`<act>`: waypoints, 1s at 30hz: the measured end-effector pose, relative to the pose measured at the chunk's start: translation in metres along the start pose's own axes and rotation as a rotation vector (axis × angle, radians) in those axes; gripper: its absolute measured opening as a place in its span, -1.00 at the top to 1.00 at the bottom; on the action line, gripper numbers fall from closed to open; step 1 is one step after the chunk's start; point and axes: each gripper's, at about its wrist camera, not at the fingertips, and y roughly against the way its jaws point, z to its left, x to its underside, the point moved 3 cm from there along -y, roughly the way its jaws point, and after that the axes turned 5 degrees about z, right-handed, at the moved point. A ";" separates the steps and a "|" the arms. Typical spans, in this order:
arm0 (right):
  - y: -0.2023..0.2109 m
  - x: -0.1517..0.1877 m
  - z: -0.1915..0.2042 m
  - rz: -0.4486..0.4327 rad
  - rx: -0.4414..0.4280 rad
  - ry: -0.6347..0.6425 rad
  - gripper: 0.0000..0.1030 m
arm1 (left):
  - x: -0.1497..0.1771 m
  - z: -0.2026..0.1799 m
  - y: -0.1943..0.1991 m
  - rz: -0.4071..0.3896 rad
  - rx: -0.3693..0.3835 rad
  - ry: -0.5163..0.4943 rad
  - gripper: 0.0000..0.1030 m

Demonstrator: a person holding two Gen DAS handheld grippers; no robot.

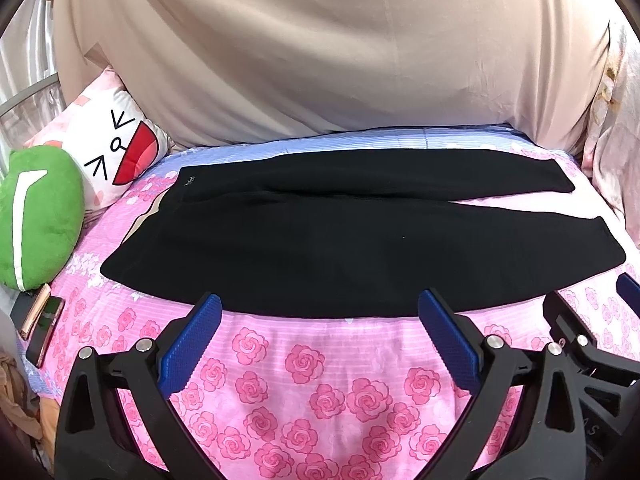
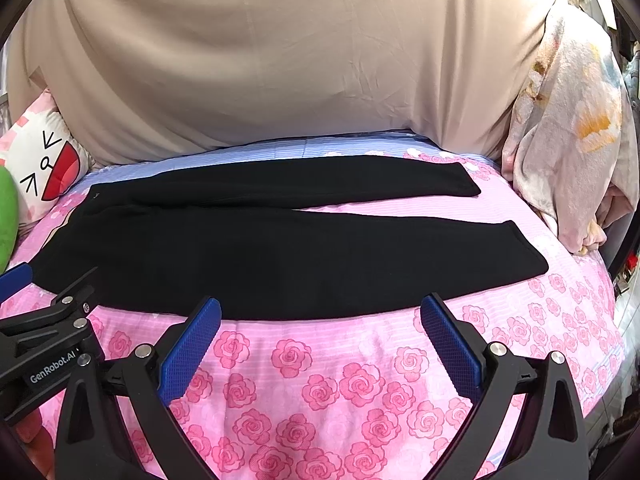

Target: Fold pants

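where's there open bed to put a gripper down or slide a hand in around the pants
Widest free patch: the rose sheet between the black pants and the near edge, under the open left gripper and right gripper. A thin wedge shows between the two legs near the cuffs. Crowded: green plush, face pillow, phone at the waistband end.

Matt black knit pants (image 1: 340,240) lie on a smooth rose-printed cotton sheet (image 1: 320,380); claw pads (image 2: 192,352) are ribbed blue rubber.

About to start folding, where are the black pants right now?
The black pants lie flat on the rose-print bedsheet, waistband toward the left pillows, just beyond both open grippers.
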 end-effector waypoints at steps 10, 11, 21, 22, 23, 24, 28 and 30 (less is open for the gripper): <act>0.000 0.001 -0.001 -0.001 0.003 -0.003 -0.90 | 0.001 0.001 -0.002 0.009 0.021 0.005 -0.87; 0.000 0.001 0.000 0.000 0.005 -0.003 -0.90 | 0.001 0.002 -0.003 0.011 0.020 0.006 -0.87; -0.001 0.000 0.000 0.009 0.013 -0.012 -0.90 | 0.002 0.003 -0.007 0.018 0.034 0.009 -0.87; -0.001 0.000 0.000 0.009 0.014 -0.013 -0.90 | 0.002 0.003 -0.008 0.018 0.038 0.009 -0.87; -0.001 0.000 0.000 0.010 0.012 -0.013 -0.90 | 0.002 0.003 -0.008 0.018 0.037 0.010 -0.87; -0.001 0.000 0.000 0.010 0.014 -0.013 -0.90 | 0.003 0.004 -0.008 0.016 0.038 0.015 -0.87; -0.001 0.000 0.000 0.010 0.015 -0.014 -0.90 | 0.003 0.004 -0.009 0.019 0.043 0.018 -0.87; -0.002 0.000 0.000 0.013 0.014 -0.014 -0.90 | 0.004 0.004 -0.011 0.023 0.047 0.022 -0.87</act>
